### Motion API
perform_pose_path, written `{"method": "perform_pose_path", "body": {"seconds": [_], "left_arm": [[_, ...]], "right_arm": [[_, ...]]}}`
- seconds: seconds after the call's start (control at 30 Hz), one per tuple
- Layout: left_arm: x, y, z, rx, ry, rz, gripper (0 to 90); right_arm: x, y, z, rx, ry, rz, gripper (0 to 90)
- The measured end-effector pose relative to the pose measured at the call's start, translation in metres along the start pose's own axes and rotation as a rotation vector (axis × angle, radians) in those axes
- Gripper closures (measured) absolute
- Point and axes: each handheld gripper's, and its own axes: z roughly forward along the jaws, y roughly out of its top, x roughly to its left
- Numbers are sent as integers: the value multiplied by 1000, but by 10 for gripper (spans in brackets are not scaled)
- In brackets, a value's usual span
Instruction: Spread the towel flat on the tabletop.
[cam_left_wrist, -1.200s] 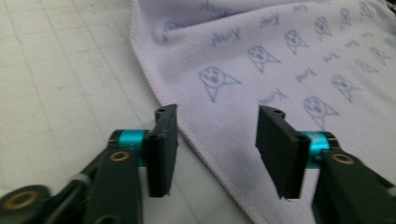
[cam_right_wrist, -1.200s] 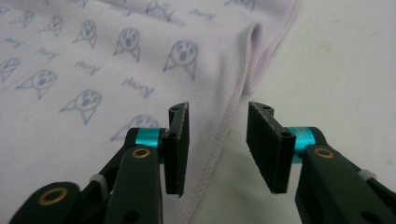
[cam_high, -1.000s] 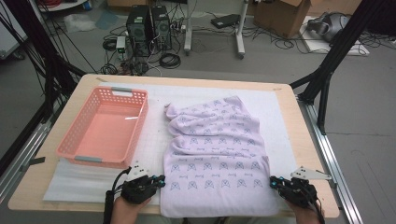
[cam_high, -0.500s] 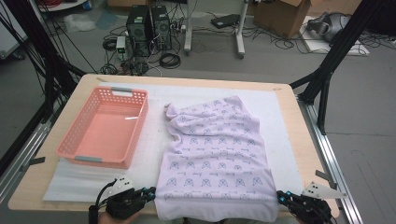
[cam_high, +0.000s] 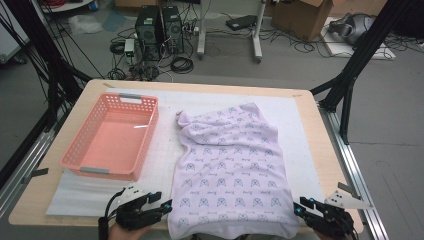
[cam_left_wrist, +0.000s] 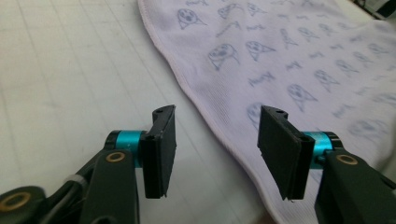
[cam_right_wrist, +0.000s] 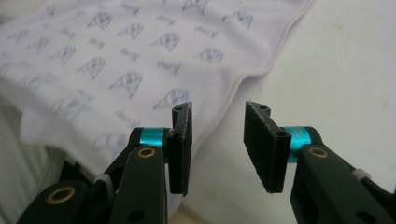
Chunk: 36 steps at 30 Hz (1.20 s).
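Note:
A pale lilac cloth (cam_high: 230, 170) printed with small blue figures lies spread on the white mat, its near hem hanging at the table's front edge. My left gripper (cam_high: 165, 206) sits just left of the cloth's near left corner, open, with the hem (cam_left_wrist: 224, 140) running between its jaws on the mat. My right gripper (cam_high: 300, 207) is at the near right corner, open, with the cloth's right edge (cam_right_wrist: 238, 88) just ahead of its jaws. Neither gripper holds anything.
A salmon plastic basket (cam_high: 75, 159) stands empty on the left part of the table. The white mat (cam_high: 300, 130) covers most of the wooden tabletop (cam_high: 330, 170). Black frame legs, computers and cables are on the floor beyond the far edge.
Both grippers have pulled back toward the near edge and let go of the cloth's near corners. The cloth has been drawn nearer and flatter, its hem now over the front edge.

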Motion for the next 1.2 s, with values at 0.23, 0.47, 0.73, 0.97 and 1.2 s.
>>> {"method": "perform_pose_path", "body": {"seconds": [0.23, 0.47, 0.73, 0.97, 1.2], "left_arm": [[-11, 2, 18, 8, 95, 134, 641], [6, 24, 25, 7, 145, 68, 883], [17, 41, 36, -45, 219, 45, 882], [10, 22, 22, -34, 130, 43, 546], [7, -1, 3, -24, 57, 22, 519]], "right_arm": [[-1, 13, 38, 90, -1, -47, 648], [-11, 19, 51, 58, -43, -50, 875], [-13, 30, 63, -33, -168, -62, 872], [-12, 24, 51, -67, -154, -16, 585], [-8, 9, 22, -94, -85, 8, 560]]}}
